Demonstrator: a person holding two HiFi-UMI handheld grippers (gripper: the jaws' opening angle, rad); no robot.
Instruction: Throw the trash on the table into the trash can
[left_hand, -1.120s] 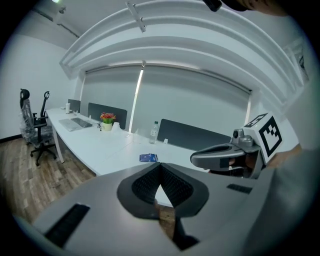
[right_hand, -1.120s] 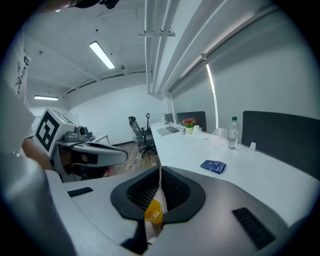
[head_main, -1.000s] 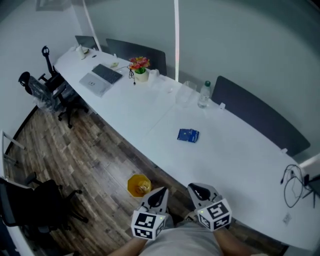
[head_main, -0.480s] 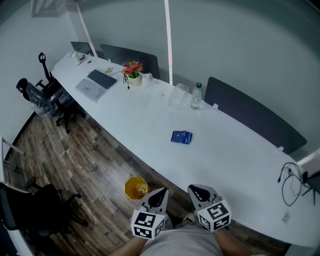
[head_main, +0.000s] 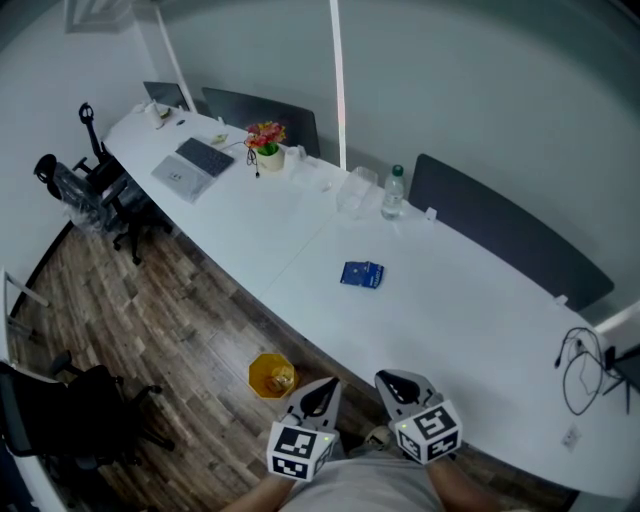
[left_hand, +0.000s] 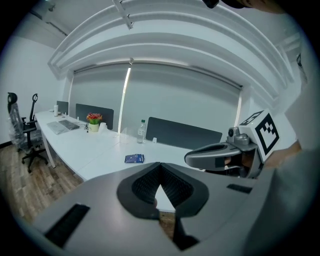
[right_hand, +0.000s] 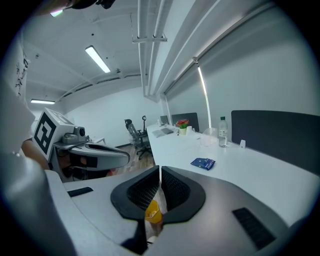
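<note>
Left gripper (head_main: 324, 386), right gripper (head_main: 391, 379): jaws together, empty. Yellow round trash can (head_main: 273, 375) on open plank floor (head_main: 170, 330) by long white table's (head_main: 470, 330) curved edge; blue flat packet (head_main: 361, 274) mid-table.

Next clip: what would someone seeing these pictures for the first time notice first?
The long white table curving across the room, with a small blue packet lying alone on its middle stretch. Next, the yellow trash can on the wood floor just off the table's near edge, close beside the left claw; that claw and the right claw are both shut.
</note>
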